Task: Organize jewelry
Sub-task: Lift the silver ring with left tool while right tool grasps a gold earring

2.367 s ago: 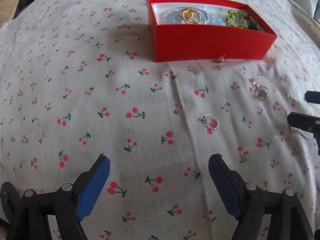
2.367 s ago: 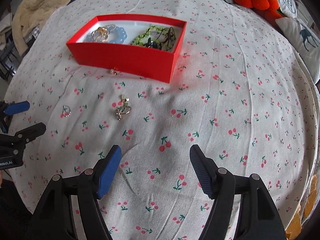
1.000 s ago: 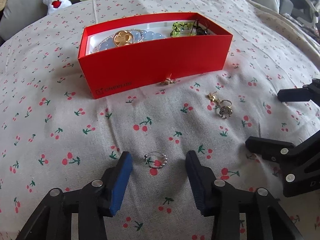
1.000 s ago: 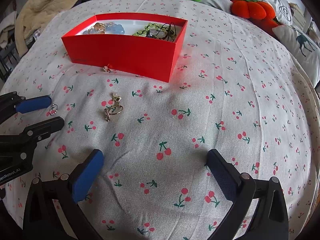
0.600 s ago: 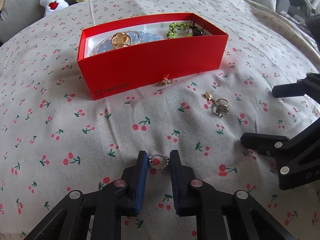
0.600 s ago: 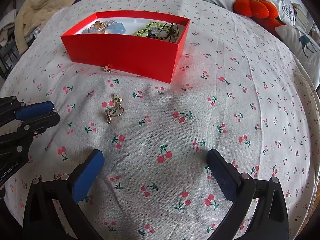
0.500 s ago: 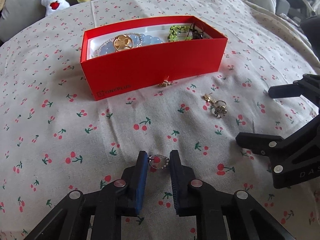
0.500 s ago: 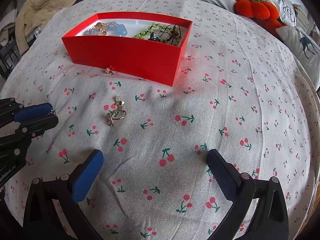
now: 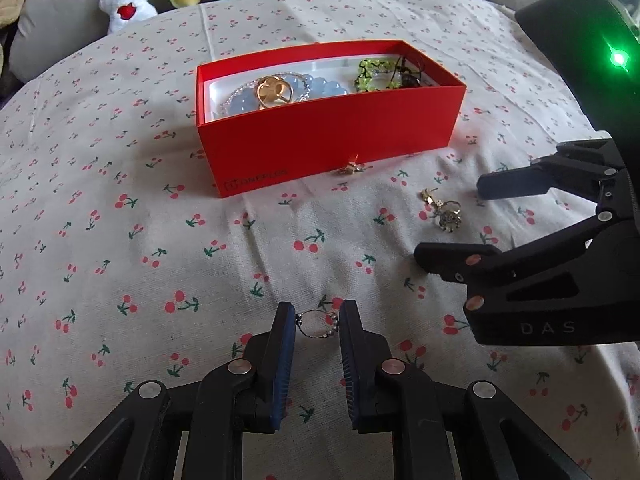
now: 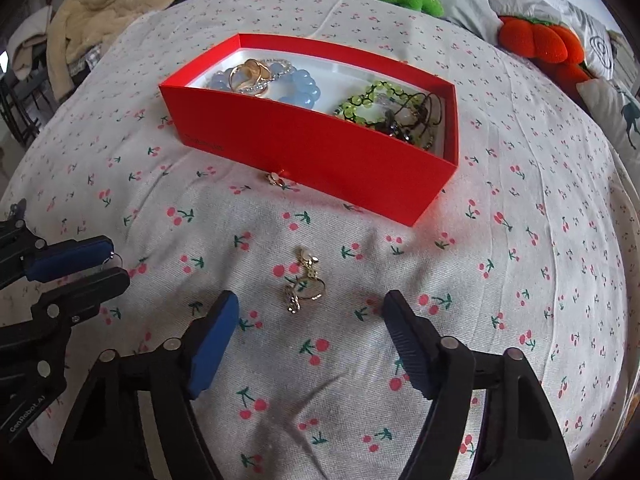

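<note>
Pinching the beaded ring [image 9: 317,323] well in front of the red box [image 9: 328,136], the left gripper [image 9: 317,326] is nearly closed, while the right gripper [image 10: 310,312], jaws just narrowing, stands open around the gold earrings [image 10: 303,280].

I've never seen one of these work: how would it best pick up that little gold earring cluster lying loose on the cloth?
Probably from above, pinching the round hoop at the lower end of the gold earring cluster. It lies flat on the cherry-print cloth, so only a downward approach gets pads on both sides. The right tool already straddles it, jaws just narrowing, not yet touching.
</note>
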A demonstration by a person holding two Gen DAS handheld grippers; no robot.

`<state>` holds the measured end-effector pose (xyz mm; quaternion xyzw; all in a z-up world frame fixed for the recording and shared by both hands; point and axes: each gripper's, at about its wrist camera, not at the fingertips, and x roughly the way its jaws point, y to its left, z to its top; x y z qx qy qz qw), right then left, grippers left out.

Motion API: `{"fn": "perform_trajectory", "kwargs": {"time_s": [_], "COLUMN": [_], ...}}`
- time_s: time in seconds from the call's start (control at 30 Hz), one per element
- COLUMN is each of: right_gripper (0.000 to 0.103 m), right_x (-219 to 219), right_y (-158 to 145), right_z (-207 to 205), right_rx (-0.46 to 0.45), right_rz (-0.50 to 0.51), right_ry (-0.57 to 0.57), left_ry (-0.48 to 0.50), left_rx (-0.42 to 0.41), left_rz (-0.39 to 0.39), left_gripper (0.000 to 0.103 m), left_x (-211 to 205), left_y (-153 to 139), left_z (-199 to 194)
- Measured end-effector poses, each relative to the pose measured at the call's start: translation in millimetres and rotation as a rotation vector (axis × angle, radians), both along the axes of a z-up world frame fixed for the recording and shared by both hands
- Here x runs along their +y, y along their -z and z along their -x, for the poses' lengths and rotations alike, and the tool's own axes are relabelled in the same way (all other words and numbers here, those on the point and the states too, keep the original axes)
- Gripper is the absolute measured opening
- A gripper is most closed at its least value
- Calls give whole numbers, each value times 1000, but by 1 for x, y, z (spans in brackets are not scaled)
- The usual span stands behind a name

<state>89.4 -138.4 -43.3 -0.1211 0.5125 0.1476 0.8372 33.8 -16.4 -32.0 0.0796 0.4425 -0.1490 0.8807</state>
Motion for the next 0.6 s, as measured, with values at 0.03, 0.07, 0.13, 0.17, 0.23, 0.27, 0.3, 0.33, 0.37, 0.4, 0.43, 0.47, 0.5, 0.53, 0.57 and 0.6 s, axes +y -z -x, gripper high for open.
{"fn": "perform_trajectory", "kwargs": {"time_s": [0.03,0.07,0.13,0.17,0.23,0.27,0.3,0.33,0.37,0.4,0.43,0.47,0.5,0.53,0.57,0.6], "right_gripper": [67,65,54,50,37,35,30,24,22,19,19,19,19,19,19,19], "right_x": [2,3,7,9,12,13,14,14,15,15,15,14,12,11,8,6], "right_y": [0,-1,-1,-1,-2,-2,-2,-3,-3,-3,-4,-4,-5,-6,-7,-8], "right_z": [-1,-2,-3,-2,-2,-1,-1,0,1,1,1,2,2,3,3,4], "right_rx": [3,5,6,6,7,6,7,9,11,15,16,19,23,27,30,30], "right_rz": [-4,-7,-6,-7,-6,-4,-2,-3,-4,-5,-3,-4,-10,-17,-22,-27], "right_ry": [2,2,-1,-5,-14,-20,-24,-28,-32,-36,-39,-41,-41,-40,-38,-36], "left_ry": [-2,-5,-7,-8,-13,-16,-20,-24,-29,-34,-38,-43,-48,-53,-56,-58], "left_rx": [1,1,3,4,6,8,10,13,15,18,20,23,26,28,29,30], "left_rz": [1,0,-2,-4,-7,-7,-8,-8,-9,-8,-7,-6,-5,-4,-2,-1], "left_gripper": [17,17,17,17,17,17,17,17,17,17,17,17,17,17,17,17], "left_x": [1,2,3,4,6,6,7,8,9,10,11,11,12,13,13,14], "left_y": [0,0,0,0,1,1,0,0,0,0,0,0,0,-1,-1,-1], "left_z": [0,1,2,2,3,3,2,2,2,1,1,1,1,1,1,1]}}
